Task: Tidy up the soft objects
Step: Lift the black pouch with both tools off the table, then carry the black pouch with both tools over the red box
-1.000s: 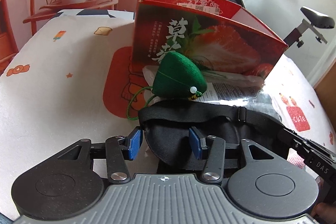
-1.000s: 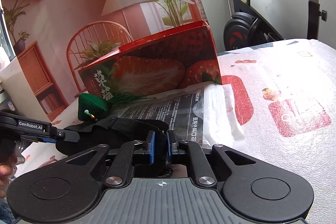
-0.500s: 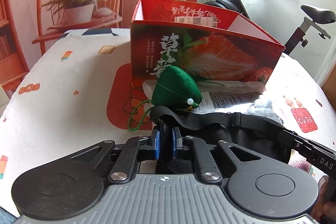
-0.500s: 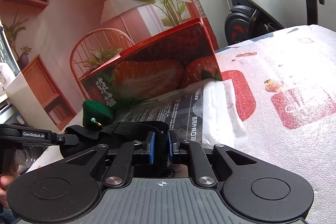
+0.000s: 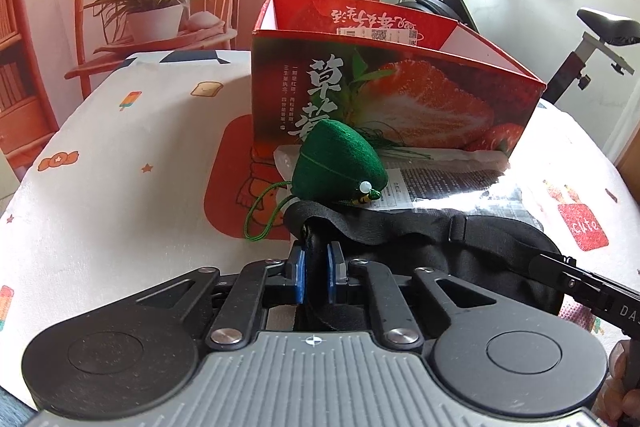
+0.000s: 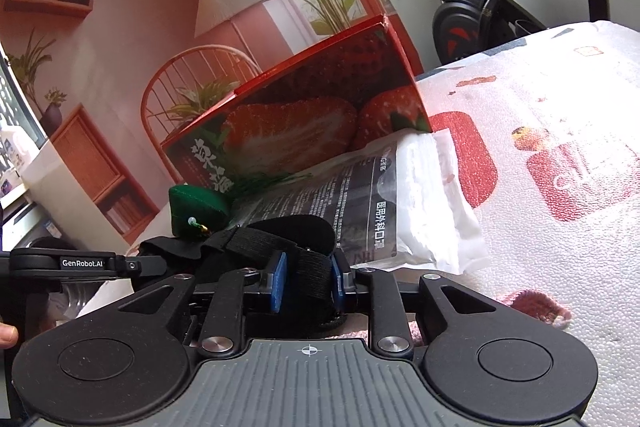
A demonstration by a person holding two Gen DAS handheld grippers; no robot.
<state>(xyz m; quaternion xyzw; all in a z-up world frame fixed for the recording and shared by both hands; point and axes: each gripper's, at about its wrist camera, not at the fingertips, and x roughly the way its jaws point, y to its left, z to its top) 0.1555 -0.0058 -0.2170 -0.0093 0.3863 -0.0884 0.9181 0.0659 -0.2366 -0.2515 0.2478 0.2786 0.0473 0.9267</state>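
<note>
A black eye mask [image 5: 480, 255] with an elastic strap is stretched between both grippers just above the table. My left gripper [image 5: 316, 267] is shut on its left end, bunching the fabric between the blue pads. My right gripper [image 6: 308, 279] is shut on the other end, with black strap [image 6: 306, 281] filling the gap between its pads. A green cone-shaped pouch [image 5: 340, 163] with a cord loop lies just beyond the mask. Behind it stands an open red strawberry box [image 5: 400, 99]. One of the left gripper's fingers [image 6: 80, 263] shows at the left of the right wrist view.
A plastic packet of face masks [image 6: 420, 211] lies against the box front. A pink fuzzy item [image 6: 536, 303] peeks out near the right gripper. The patterned tablecloth [image 5: 120, 187] spreads to the left. An exercise bike [image 5: 592, 39] stands past the table's far right.
My left gripper went from open around the mask's edge to shut on it. The right gripper's pads stand slightly wider on the strap. The right wrist view has rolled a little.
</note>
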